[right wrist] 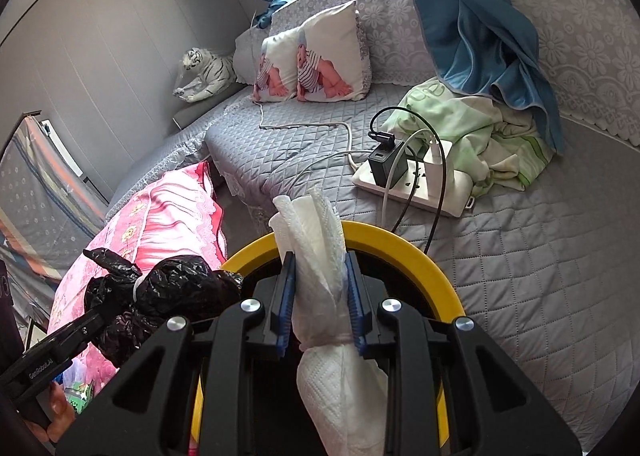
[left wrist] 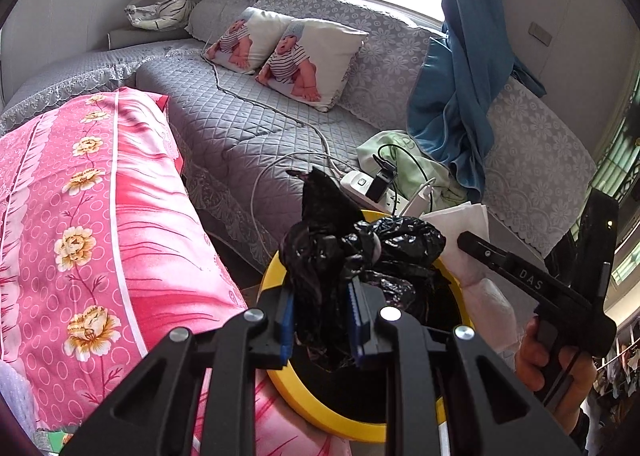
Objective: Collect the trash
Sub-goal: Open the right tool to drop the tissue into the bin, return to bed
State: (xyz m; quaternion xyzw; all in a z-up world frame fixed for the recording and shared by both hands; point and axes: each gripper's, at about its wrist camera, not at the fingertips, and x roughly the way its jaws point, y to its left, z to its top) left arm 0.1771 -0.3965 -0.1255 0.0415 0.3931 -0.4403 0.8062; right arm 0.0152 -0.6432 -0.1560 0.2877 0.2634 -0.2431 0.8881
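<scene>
My left gripper point(left wrist: 322, 326) is shut on the crumpled black trash bag point(left wrist: 360, 244), holding its gathered edge above the yellow-rimmed bin point(left wrist: 320, 412). The bag also shows in the right wrist view point(right wrist: 160, 296), with the left gripper's fingers point(right wrist: 76, 332) clamped on it. My right gripper point(right wrist: 320, 320) is shut on a wad of white paper towel point(right wrist: 316, 256) held over the yellow bin rim point(right wrist: 400, 244). In the left wrist view the right gripper's body point(left wrist: 520, 276) and the white towel point(left wrist: 468, 223) sit at the bin's right side.
A grey quilted sofa point(right wrist: 520, 256) lies ahead with a white power strip point(right wrist: 412, 183), chargers and cables on it. A green cloth point(right wrist: 472, 131), blue curtain point(right wrist: 480, 35), two baby-print pillows point(right wrist: 320, 59) and a plush tiger point(right wrist: 204, 71) lie beyond. A pink floral quilt point(left wrist: 88, 236) is at left.
</scene>
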